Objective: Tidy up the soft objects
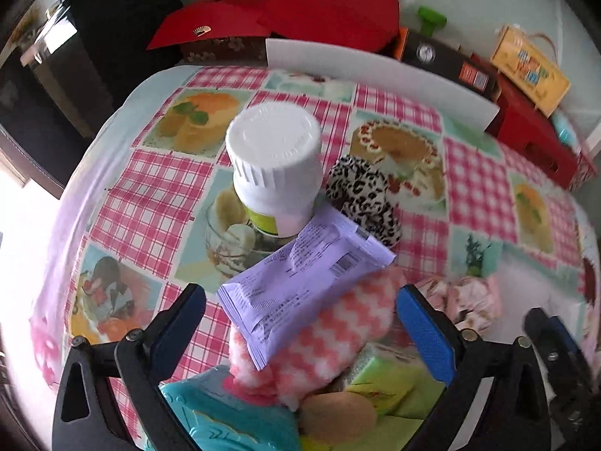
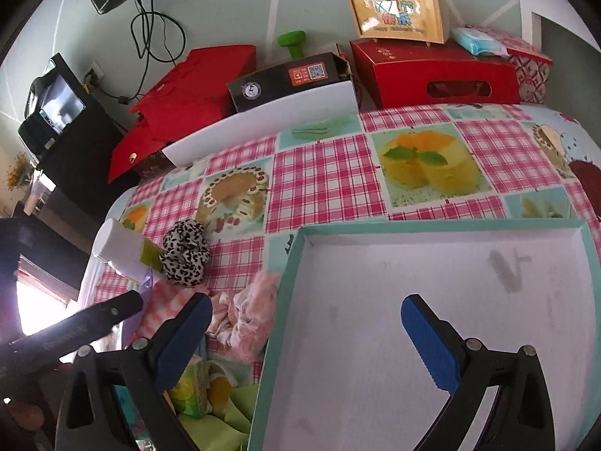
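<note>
My left gripper is open above a pile: a pink-and-white zigzag cloth with a purple packet lying on it. A leopard-print scrunchie lies beyond, beside a white-capped bottle. My right gripper is open and empty over the left edge of a teal-rimmed white tray. A crumpled pink cloth lies just left of the tray. The scrunchie and the bottle also show in the right wrist view.
A teal packet, a brown round item and green packets lie under my left gripper. Red boxes, a black box, a white board and a yellow case line the table's far edge.
</note>
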`<action>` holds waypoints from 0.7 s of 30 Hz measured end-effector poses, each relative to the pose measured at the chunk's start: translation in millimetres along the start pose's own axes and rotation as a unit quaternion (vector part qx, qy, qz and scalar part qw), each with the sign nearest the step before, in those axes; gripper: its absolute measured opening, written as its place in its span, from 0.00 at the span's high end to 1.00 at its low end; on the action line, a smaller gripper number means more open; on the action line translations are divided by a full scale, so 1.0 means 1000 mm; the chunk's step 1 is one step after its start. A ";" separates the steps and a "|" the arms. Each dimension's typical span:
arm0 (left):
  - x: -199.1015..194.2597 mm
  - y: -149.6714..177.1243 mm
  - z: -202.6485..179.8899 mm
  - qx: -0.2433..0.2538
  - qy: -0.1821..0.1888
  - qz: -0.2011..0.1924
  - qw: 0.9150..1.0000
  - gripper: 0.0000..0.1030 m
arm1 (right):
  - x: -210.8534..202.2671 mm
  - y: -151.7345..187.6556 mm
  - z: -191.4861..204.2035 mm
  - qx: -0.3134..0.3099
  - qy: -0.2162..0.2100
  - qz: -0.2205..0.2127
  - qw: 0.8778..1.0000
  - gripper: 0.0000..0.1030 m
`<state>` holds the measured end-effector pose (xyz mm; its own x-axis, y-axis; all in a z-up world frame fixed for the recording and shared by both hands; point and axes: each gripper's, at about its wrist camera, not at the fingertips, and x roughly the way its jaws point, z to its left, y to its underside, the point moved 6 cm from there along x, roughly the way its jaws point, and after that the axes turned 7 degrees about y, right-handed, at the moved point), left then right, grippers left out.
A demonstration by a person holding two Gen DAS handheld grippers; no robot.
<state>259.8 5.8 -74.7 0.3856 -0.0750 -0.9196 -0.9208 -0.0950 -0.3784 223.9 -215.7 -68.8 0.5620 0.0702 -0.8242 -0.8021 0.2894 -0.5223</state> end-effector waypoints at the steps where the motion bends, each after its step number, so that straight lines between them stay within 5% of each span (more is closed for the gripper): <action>1: 0.004 0.001 0.000 0.006 -0.008 0.006 1.000 0.17 | 0.000 0.001 0.001 0.000 -0.001 0.001 1.000 0.01; 2: 0.007 0.002 0.000 0.009 -0.013 0.011 1.000 0.26 | 0.000 0.001 0.001 0.001 -0.002 0.002 1.000 0.01; 9: 0.026 0.005 -0.001 0.027 -0.036 0.030 0.999 0.35 | 0.004 0.004 0.009 -0.006 -0.032 0.012 0.999 0.03; 13: 0.026 0.005 0.000 0.019 -0.023 0.029 0.999 0.49 | 0.006 0.008 0.014 -0.012 -0.047 0.020 0.999 0.11; 21: 0.025 -0.002 0.012 -0.006 -0.003 0.018 1.000 0.59 | 0.007 0.018 0.037 -0.054 -0.077 0.023 0.995 0.26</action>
<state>271.1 15.7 -98.1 0.3516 -0.0735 -0.9333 -0.9333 -0.1049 -0.3433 220.8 -174.4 -76.0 0.5411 0.2281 -0.8094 -0.8405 0.1781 -0.5117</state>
